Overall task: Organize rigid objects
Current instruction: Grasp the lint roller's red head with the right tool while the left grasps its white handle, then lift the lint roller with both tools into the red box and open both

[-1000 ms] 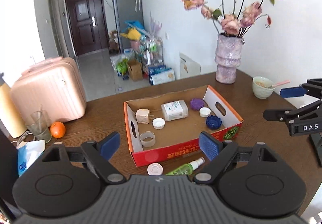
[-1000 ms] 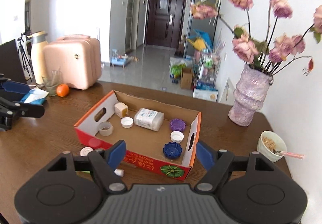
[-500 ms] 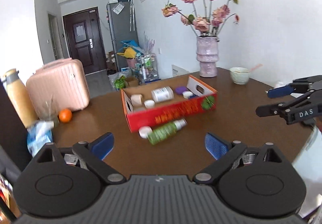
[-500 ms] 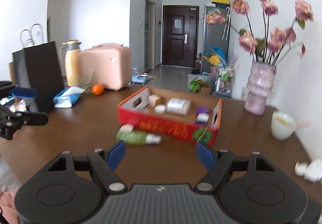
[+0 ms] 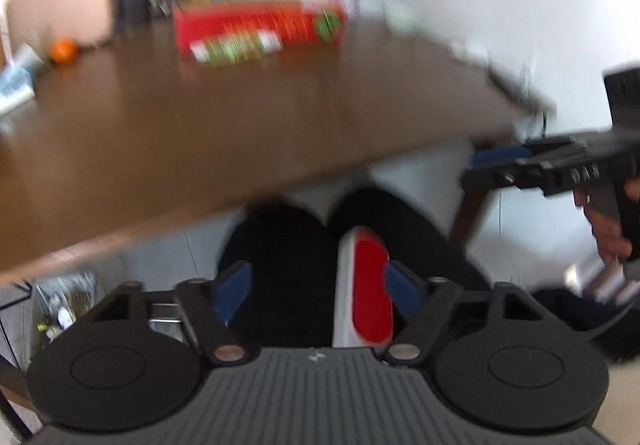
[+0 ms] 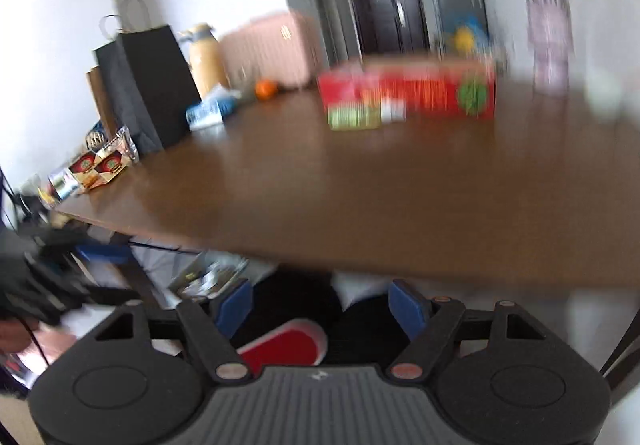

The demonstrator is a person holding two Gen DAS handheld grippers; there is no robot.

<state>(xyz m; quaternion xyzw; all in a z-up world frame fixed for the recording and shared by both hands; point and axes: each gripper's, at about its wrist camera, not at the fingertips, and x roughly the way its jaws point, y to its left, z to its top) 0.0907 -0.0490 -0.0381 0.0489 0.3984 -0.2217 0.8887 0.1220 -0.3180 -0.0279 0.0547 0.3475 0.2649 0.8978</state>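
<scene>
**A:** Where are the two hands?

**B:** Both sit below the near edge of the table (image 6: 400,185), tilted downward. The left gripper (image 5: 316,285) has just been closing; its jaws stand part open with nothing clamped. A red-and-white slipper (image 5: 370,297) and dark trouser legs (image 5: 280,245) lie beyond them. The right gripper (image 6: 320,303) has also just been closing and is likewise part open and empty.

**A:** Does one camera catch what the other misses?

**B:** The left wrist view shows the right gripper from the side, with fingers (image 5: 604,229) wrapped on its handle. The right wrist view alone shows a black paper bag (image 6: 148,77) and snack packets (image 6: 100,165) along the table's left edge.

**A:** And the things to tidy?

**B:** Toward the table's far edge: the red box (image 5: 260,21), blurred, with a green bottle (image 5: 236,45) lying just in front of it.
</scene>
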